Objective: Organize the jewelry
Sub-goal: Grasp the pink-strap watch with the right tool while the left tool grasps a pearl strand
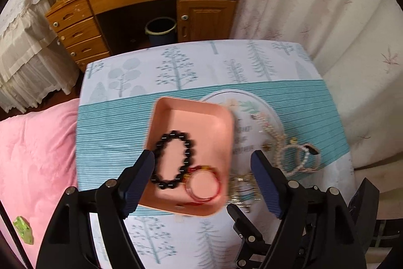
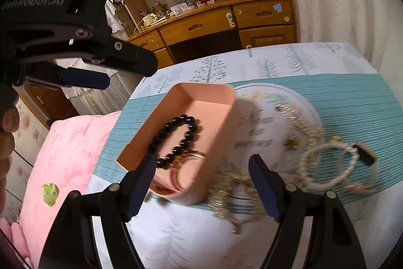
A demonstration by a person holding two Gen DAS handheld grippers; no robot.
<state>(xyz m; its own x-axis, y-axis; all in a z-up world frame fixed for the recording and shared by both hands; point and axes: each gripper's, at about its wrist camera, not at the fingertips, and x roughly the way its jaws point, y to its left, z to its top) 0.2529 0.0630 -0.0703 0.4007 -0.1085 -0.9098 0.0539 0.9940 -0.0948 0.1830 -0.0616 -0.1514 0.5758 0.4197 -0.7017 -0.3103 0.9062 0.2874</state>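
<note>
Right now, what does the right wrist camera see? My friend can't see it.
A pink tray on a tree-print tablecloth holds a black bead bracelet and a red bangle. Pearl bracelets and a silvery chain lie beside it. The right hand-held gripper hovers open above.

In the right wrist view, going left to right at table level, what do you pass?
Green scrap on the pink quilt → black bead bracelet in the pink tray → silver chain pile → pearl bracelets.
</note>
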